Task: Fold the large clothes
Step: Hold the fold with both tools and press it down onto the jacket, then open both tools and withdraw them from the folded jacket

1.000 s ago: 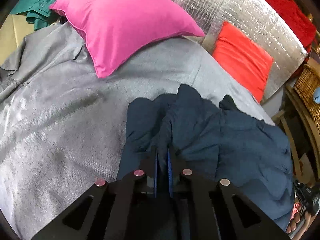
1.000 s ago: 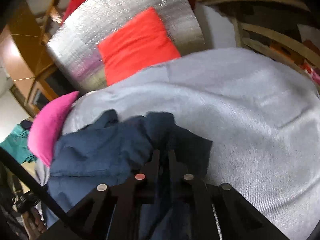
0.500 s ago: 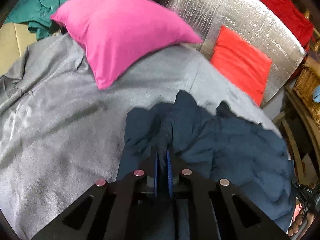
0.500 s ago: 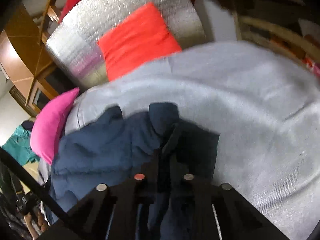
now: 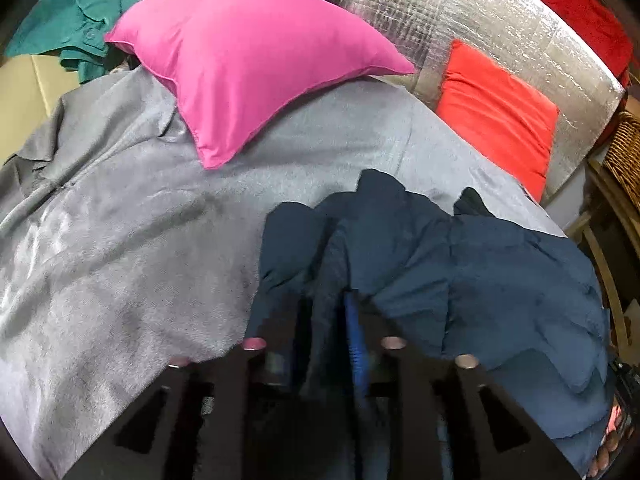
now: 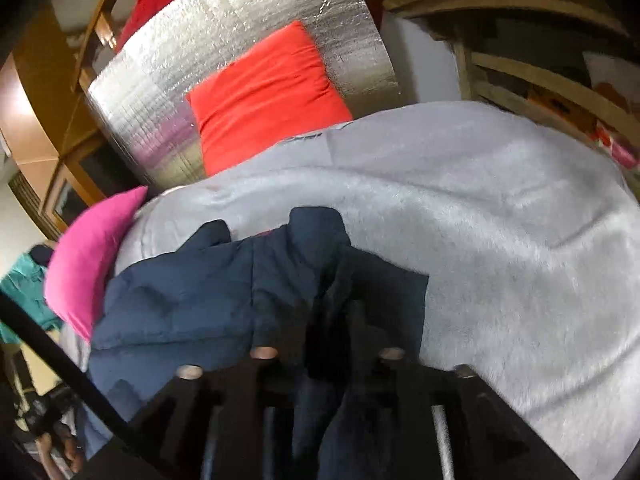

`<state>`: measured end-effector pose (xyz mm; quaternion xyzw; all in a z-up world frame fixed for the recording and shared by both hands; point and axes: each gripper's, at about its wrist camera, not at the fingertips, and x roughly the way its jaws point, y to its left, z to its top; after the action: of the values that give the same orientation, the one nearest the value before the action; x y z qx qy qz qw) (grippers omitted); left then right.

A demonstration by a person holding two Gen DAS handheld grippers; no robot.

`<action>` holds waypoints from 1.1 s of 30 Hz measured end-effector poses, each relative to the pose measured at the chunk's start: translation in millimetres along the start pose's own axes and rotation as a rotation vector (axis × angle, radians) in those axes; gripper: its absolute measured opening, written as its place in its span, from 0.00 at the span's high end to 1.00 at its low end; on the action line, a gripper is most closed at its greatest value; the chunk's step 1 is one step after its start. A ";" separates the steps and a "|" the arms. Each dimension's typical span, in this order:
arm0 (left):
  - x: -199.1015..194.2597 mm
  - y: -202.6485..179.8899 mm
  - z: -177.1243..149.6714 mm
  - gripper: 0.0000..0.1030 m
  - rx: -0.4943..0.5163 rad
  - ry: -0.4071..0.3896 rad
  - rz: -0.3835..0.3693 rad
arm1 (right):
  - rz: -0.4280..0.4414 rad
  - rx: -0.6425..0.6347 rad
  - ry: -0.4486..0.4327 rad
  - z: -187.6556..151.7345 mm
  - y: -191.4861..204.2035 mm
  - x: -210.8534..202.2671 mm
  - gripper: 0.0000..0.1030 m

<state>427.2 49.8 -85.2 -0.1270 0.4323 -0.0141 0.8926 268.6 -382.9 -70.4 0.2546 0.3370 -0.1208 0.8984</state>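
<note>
A crumpled navy garment (image 5: 480, 280) lies bunched on the grey blanket (image 5: 120, 240) that covers the bed. My left gripper (image 5: 328, 300) sits at the garment's left end. Its jaws are opening, with a ridge of navy cloth standing loose between them. The right wrist view shows the same navy garment (image 6: 192, 292) spreading to the left over the grey blanket (image 6: 500, 220). My right gripper (image 6: 330, 308) is at its right end. Its jaws are opening too, and a dark fold lies between the fingers without being pinched.
A pink pillow (image 5: 248, 60) lies at the head of the bed. A red cushion (image 5: 500, 112) leans on a silver foil panel (image 5: 460, 12). A teal garment (image 5: 80, 20) lies beyond the bed, far left. A wicker basket (image 5: 624, 152) and wooden shelves (image 6: 540, 80) stand close by.
Both grippers were shut on folds of the navy garment and now stand apart, letting the cloth go. The garment has settled a little lower on the blanket.
</note>
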 end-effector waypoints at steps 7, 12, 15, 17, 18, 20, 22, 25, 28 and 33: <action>-25.4 -1.7 -7.5 0.37 0.020 -0.021 -0.030 | 0.039 -0.019 -0.062 -8.5 8.8 -30.2 0.33; -90.5 -5.2 -45.2 0.37 0.046 -0.200 -0.049 | 0.065 -0.011 -0.103 -40.3 7.9 -77.1 0.30; -120.2 -5.3 -75.9 0.37 0.068 -0.233 -0.028 | 0.056 0.004 -0.125 -68.4 8.5 -101.7 0.28; -136.6 -1.8 -106.2 0.37 0.100 -0.261 0.017 | 0.060 0.016 -0.123 -86.3 8.5 -111.6 0.25; -141.6 0.5 -119.5 0.37 0.116 -0.262 0.038 | 0.064 0.010 -0.109 -98.1 8.3 -116.7 0.25; -147.8 5.4 -144.7 0.37 0.136 -0.232 0.033 | 0.083 0.012 -0.085 -114.2 6.1 -123.3 0.24; -150.1 8.4 -159.7 0.37 0.151 -0.166 0.012 | 0.101 0.025 -0.060 -129.5 4.0 -131.5 0.24; -159.4 8.3 -174.8 0.37 0.157 -0.106 0.017 | 0.096 0.002 -0.056 -141.9 7.4 -143.5 0.24; -173.4 8.7 -189.1 0.36 0.162 -0.107 -0.007 | 0.073 -0.011 -0.065 -159.5 8.5 -159.5 0.23; -200.7 6.9 -204.7 0.36 0.170 -0.113 -0.149 | 0.044 -0.034 -0.073 -184.2 10.6 -178.9 0.23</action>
<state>142.3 39.6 -54.2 -0.0831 0.3677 -0.1098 0.9197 39.5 -266.7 -65.7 0.2422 0.3002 -0.1044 0.9167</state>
